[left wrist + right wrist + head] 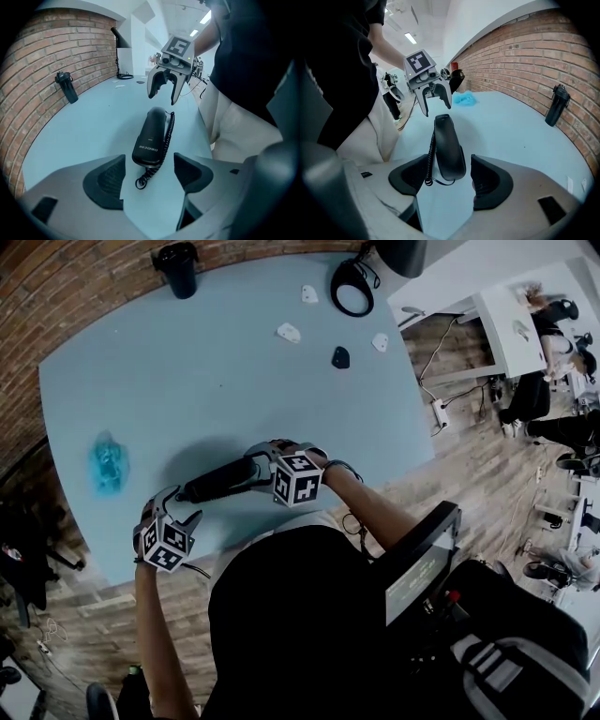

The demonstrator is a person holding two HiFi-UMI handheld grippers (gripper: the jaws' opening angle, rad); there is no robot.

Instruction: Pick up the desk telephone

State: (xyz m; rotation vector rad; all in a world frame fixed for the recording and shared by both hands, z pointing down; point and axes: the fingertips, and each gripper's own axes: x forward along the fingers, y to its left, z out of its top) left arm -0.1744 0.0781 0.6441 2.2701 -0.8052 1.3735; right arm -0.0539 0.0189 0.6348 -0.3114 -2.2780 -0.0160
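Note:
A black desk telephone (220,479) with a coiled cord lies flat on the light blue table (187,381), close to its near edge. My left gripper (180,508) stands open at one end of it. In the left gripper view the phone (151,138) lies just ahead of the left gripper (149,171), with the cord's loop between the pads. My right gripper (259,465) is open at the other end. In the right gripper view that end of the phone (447,147) sits between the pads of the right gripper (449,176), with gaps on both sides.
A black bottle (178,268) stands at the table's far edge by the brick wall. A crumpled blue thing (108,463) lies to the left. Small white pieces (289,332), a small black item (340,357) and a black ring-shaped object (353,287) lie far right.

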